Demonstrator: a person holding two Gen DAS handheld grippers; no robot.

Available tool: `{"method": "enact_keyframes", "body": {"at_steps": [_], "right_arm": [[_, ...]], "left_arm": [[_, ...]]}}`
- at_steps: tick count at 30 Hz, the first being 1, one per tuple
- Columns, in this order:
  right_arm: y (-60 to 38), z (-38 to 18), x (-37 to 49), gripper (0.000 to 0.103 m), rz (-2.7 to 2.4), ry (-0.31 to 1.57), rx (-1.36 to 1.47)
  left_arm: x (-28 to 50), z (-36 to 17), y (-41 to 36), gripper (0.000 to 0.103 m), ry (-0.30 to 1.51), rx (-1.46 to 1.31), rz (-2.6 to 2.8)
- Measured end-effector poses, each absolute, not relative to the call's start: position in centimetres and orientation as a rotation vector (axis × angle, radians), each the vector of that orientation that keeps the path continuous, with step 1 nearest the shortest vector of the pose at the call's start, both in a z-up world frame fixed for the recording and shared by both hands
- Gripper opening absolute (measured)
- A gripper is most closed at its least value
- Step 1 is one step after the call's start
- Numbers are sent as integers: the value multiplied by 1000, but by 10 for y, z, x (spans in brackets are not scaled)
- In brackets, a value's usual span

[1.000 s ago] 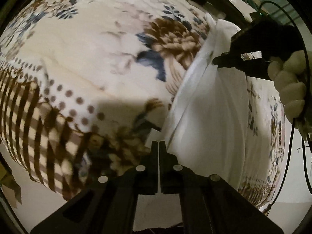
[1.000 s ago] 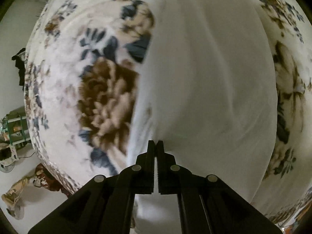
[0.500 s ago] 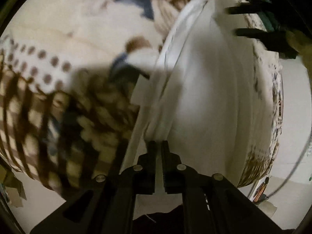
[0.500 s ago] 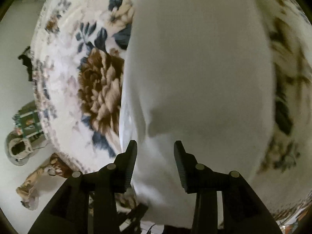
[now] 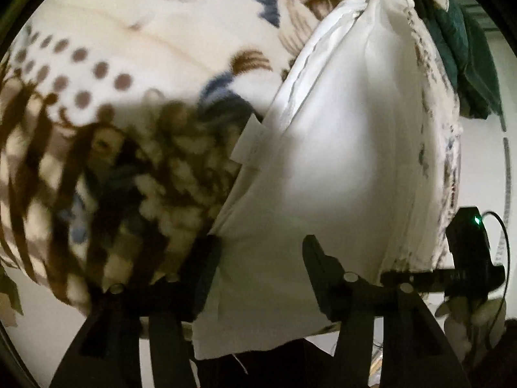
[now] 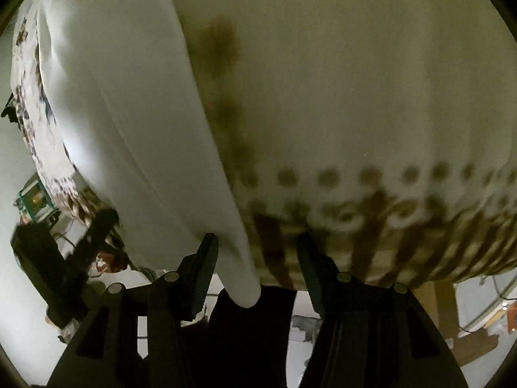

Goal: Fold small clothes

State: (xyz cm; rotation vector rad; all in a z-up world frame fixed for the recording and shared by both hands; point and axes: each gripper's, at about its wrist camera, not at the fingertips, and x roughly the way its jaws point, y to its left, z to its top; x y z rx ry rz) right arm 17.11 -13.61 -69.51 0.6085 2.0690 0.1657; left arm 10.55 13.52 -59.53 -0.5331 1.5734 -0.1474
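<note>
Floral bedspread (image 5: 135,48) carries the folded white garment (image 5: 339,148), its near edge overhanging. Both the left gripper (image 5: 261,252) and right gripper (image 6: 255,252) have just been opening, jaws apart, cloth loose between them.

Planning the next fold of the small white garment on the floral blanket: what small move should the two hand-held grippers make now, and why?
Probably close both on the near edge. The left hand-held gripper and right hand-held gripper have just been opening, and each stands open with the white cloth garment's near hem between its fingers, unpinched. The garment lies as a long narrow strip on the floral blanket, so lifting that hem away seems next.
</note>
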Motion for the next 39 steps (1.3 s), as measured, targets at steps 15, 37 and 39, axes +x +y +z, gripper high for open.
{"method": "enact_keyframes", "body": {"at_steps": [15,37,39], "right_arm": [[-122,-687,157,3,179,2045,483],[-219,-652,523,62,78,1533,648],[-219,-658,527,62,61,1540,656]], "left_arm": [[104,-564,148,3,1557,-344,-66],[535,-568,-17,4,1161,-36,-412],[534,-564,-18,5,1138,-46,-446]]}}
